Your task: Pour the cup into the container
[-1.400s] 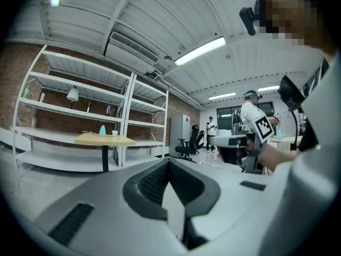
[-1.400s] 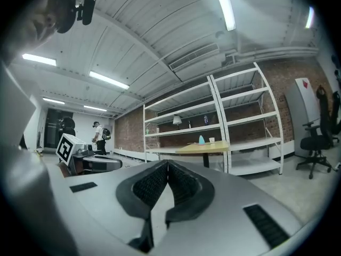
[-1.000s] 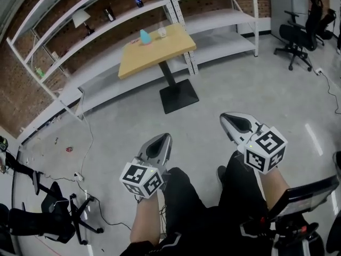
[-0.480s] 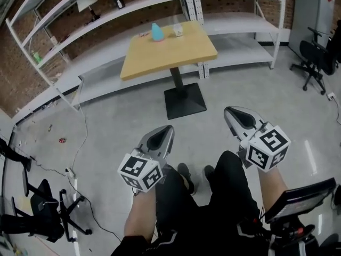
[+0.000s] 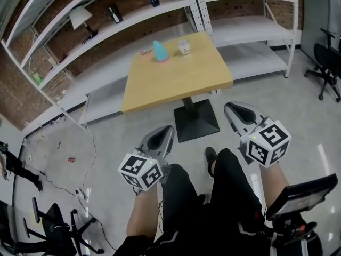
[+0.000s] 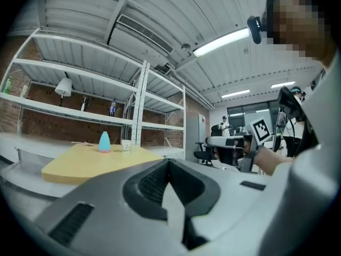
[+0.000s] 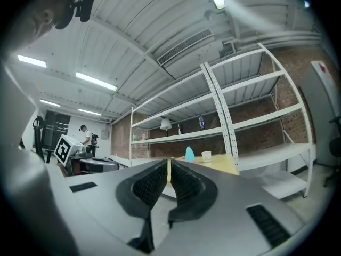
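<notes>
Both left gripper (image 5: 167, 130) and right gripper (image 5: 230, 108) jaws clenched empty; table (image 5: 176, 81) with cup (image 5: 184, 47), container (image 5: 160, 51) well ahead, shelves (image 5: 133, 16) behind.

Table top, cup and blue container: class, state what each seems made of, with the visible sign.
Table top: likely wood or wood-look laminate, matt; even light tan surface.
Cup: white, perhaps paper or plastic; too small to tell.
Blue container: probably plastic, smooth; uniform turquoise colour.

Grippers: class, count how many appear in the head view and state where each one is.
2. The left gripper is at lower centre-left. The right gripper is at lower right, just right of the table's black base. Both show fully; none seems hidden.
</notes>
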